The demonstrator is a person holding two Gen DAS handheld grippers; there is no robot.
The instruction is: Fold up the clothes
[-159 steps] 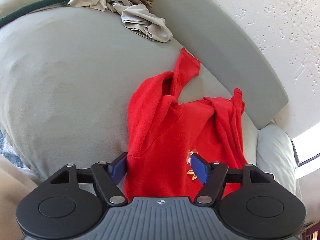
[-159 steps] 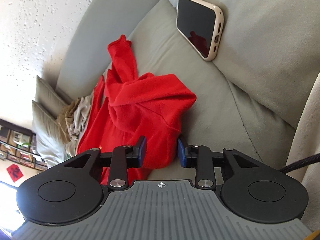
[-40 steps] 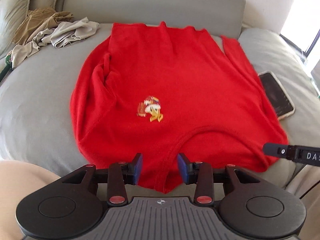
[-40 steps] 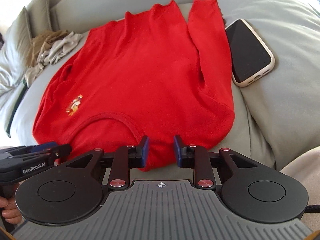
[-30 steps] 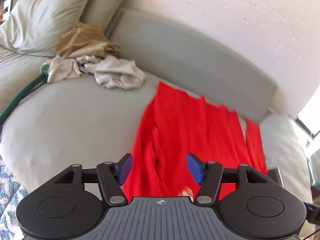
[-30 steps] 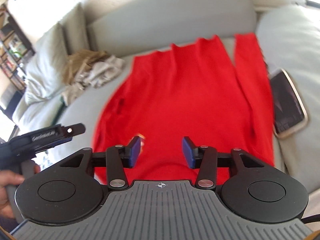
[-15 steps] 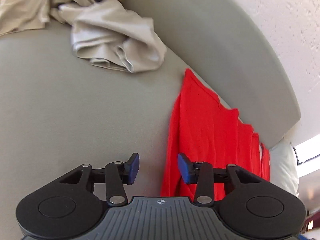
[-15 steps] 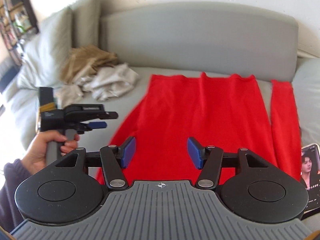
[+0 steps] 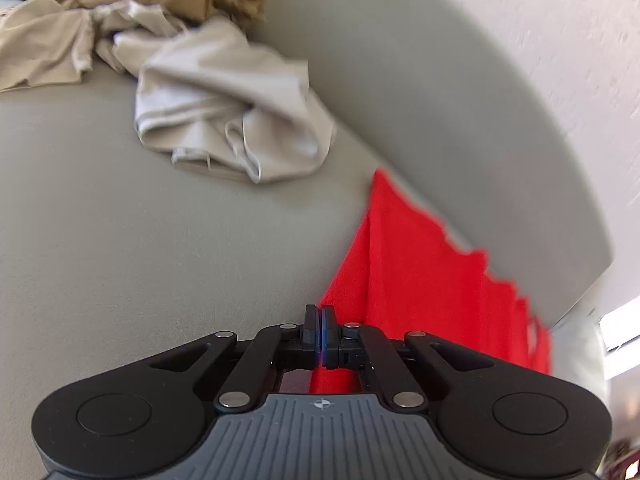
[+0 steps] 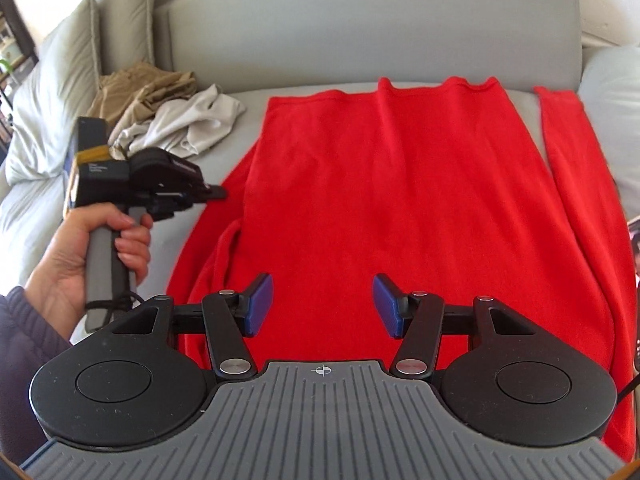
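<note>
Step in hand, as I judge it: seizing the spread garment's left edge for a first lengthwise fold.

Left of the garment, a crumpled pale beige cloth heap [image 10: 188, 124] is lying on the grey fabric sofa [image 10: 360, 28].

The left tool [image 9: 319, 334] is sitting with its jaws fully together at the edge of the long-sleeved, soft-knit red top [image 10: 400, 200]; whether cloth is caught between them I cannot tell.

The top is lying flat on the sofa seat, hem toward the backrest.

The right tool [image 10: 323, 307] is hovering above the top, jaws apart, nothing between them.

Next move probably calls for the right tool pinching the near edge too.
</note>
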